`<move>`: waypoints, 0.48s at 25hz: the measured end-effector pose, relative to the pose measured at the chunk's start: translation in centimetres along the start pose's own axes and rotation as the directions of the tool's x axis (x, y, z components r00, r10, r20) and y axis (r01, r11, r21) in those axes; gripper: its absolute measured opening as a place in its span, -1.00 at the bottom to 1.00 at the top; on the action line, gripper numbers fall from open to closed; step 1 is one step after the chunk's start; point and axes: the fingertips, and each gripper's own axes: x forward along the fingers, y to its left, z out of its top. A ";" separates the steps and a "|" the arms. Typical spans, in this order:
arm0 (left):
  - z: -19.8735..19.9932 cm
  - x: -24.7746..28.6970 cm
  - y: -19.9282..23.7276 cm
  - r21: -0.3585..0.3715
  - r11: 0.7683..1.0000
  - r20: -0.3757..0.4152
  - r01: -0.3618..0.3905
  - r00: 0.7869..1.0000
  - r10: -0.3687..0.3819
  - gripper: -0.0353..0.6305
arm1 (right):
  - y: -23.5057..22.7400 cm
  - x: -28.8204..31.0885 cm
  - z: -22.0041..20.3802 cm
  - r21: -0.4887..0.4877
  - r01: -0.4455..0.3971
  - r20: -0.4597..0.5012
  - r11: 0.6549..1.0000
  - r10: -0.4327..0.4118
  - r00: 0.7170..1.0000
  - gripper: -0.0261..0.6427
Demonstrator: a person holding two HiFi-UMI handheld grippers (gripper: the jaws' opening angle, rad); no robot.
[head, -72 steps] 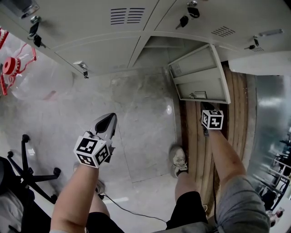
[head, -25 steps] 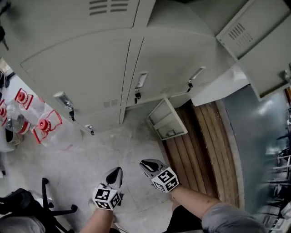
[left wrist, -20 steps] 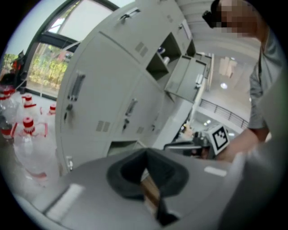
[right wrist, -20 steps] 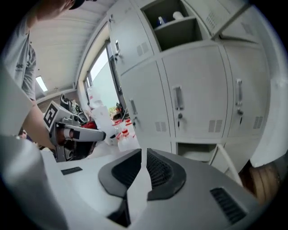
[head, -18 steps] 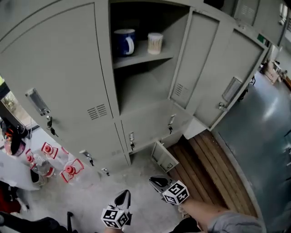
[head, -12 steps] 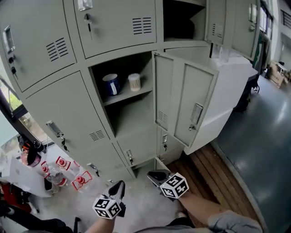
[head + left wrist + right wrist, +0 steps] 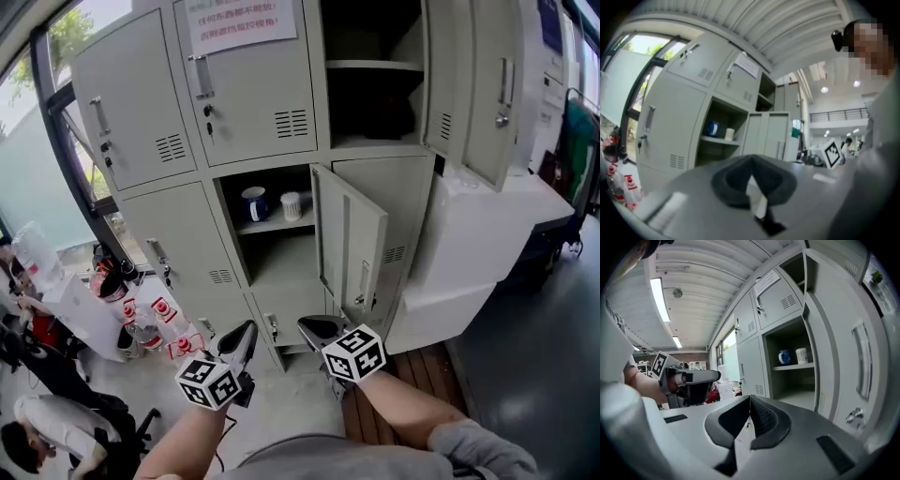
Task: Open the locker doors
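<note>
A bank of grey lockers [image 7: 178, 248] stands ahead. The middle locker is open, its door [image 7: 352, 248] swung out to the right, with a blue mug [image 7: 253, 202] and a white cup [image 7: 292, 205] on its shelf. The locker above [image 7: 370, 94] is open too, its door [image 7: 473, 89] standing to the right. My left gripper [image 7: 248, 328] is shut and empty, held low before the lockers. Beside it, the jaws of my right gripper [image 7: 309, 326] are closing and meet at the tips with nothing between them. The right gripper view shows the mug [image 7: 784, 356] and the open door [image 7: 853, 357].
Closed lockers [image 7: 253, 89] with a paper notice [image 7: 242, 23] fill the upper left. Bottles with red labels [image 7: 155, 323] stand on the floor at the left, near a seated person [image 7: 37, 431]. A white block [image 7: 478, 253] and wooden slats [image 7: 352, 412] lie at the right.
The head view has swung up from the floor and the bottom locker door to the whole bank of lockers. Both grippers now hang side by side low in the view, touching nothing.
</note>
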 end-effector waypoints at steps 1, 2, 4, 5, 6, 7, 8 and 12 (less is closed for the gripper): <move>1.3 -0.5 -0.4 0.009 1.000 0.010 -0.001 1.000 0.001 -0.88 | 0.2 -0.2 1.2 -0.006 0.001 0.009 1.000 -0.001 1.000 -0.89; 2.4 -1.1 -0.6 0.017 1.000 0.019 -0.001 1.000 0.001 -0.88 | 0.4 -0.4 2.3 -0.009 0.002 0.019 1.000 -0.002 1.000 -0.89; 4.0 -2.2 -0.6 0.030 1.000 0.038 0.000 0.999 -0.001 -0.88 | 1.0 -0.8 4.1 -0.010 0.010 0.037 1.000 -0.010 0.999 -0.89; 4.6 -2.7 -0.3 0.034 0.999 0.048 -0.001 0.999 -0.001 -0.88 | 1.2 -0.8 5.0 -0.012 0.017 0.045 1.000 -0.016 0.999 -0.89; 5.1 -3.1 0.0 0.037 0.999 0.057 0.001 0.998 -0.003 -0.88 | 1.4 -0.8 5.9 -0.015 0.024 0.053 1.000 -0.023 0.998 -0.89; 5.4 -3.5 0.4 0.040 0.999 0.064 0.004 0.998 -0.006 -0.88 | 1.5 -0.7 6.7 -0.018 0.032 0.062 0.999 -0.030 0.998 -0.90; 5.6 -4.0 0.6 0.044 0.999 0.069 0.010 0.998 -0.013 -0.88 | 1.7 -0.6 7.3 -0.017 0.040 0.074 0.999 -0.039 0.997 -0.90; 5.7 -6.2 1.3 0.057 0.997 0.067 0.047 0.996 -0.050 -0.88 | 2.7 -0.3 7.9 0.030 0.075 0.114 0.997 -0.078 0.990 -0.90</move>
